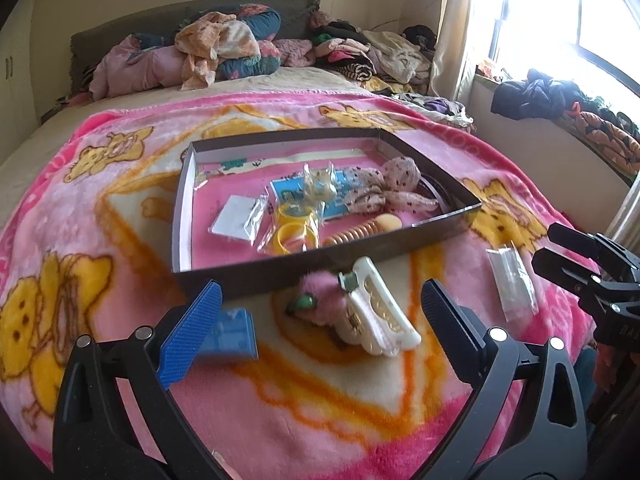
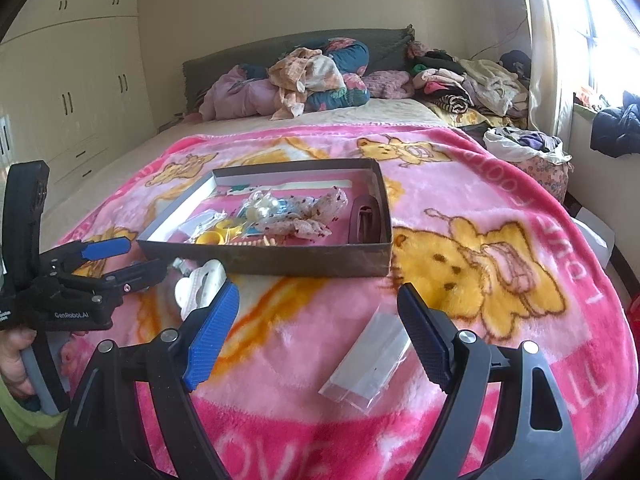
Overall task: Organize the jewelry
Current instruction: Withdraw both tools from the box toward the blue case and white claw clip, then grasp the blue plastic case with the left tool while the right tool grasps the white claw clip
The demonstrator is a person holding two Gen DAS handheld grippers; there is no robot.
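Note:
A shallow dark box lies on the pink blanket and holds yellow bangles, a spotted scrunchie, small bags and a comb. In front of it lie a white hair claw, a pink fluffy piece, a blue item and a clear plastic bag. My left gripper is open and empty, just short of the claw. My right gripper is open and empty over the clear bag.
The pink bear-print blanket covers the bed's near end. Piles of clothes lie at the headboard and by the window at right. Wardrobes stand at the left.

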